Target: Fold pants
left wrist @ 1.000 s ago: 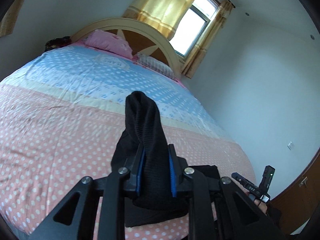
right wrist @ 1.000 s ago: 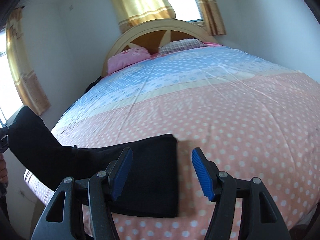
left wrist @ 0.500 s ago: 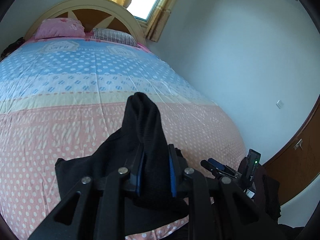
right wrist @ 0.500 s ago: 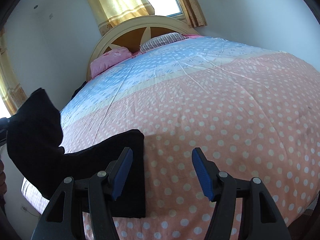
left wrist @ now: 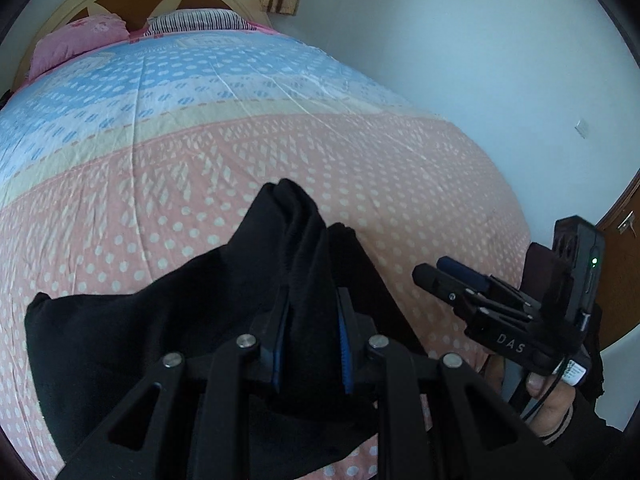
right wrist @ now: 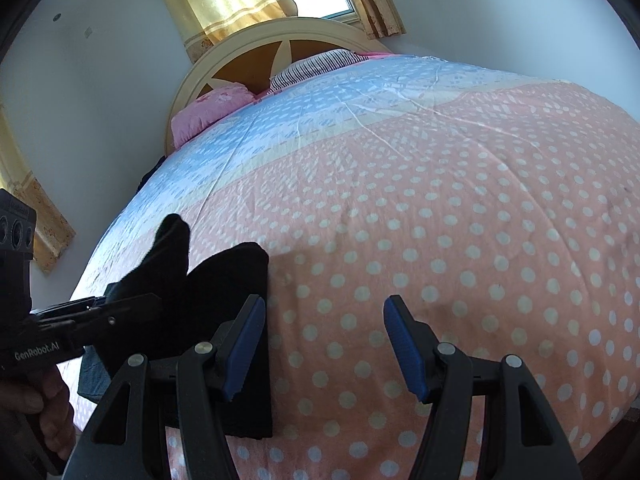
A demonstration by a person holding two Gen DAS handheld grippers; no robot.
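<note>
1. Left wrist view: the left gripper (left wrist: 310,330) is clenched on a bunched fold of the black pants (left wrist: 160,320), which rises between its blue pads (left wrist: 343,344) and stands up past the fingertips.
2. The rest of the pants spreads out to the left and below the jaws, lying on the pink dotted part of the bedspread (left wrist: 200,168) near the foot of the bed.
3. At the right edge, the right gripper (left wrist: 448,276) points in toward the cloth without touching it; a hand (left wrist: 548,400) grips its handle.
4. Right wrist view: the right gripper (right wrist: 324,344) hangs released, its blue pads (right wrist: 402,344) spread wide with only bedspread (right wrist: 440,220) between them.
5. The pants (right wrist: 240,320) lie at lower left; their straight edge passes just beside and under the left finger.
6. The left gripper (right wrist: 152,300) enters from the left with a peak of cloth lifted in it.
7. A pink pillow (right wrist: 208,108) and a striped pillow (right wrist: 316,64) sit by the headboard (right wrist: 256,56).
</note>
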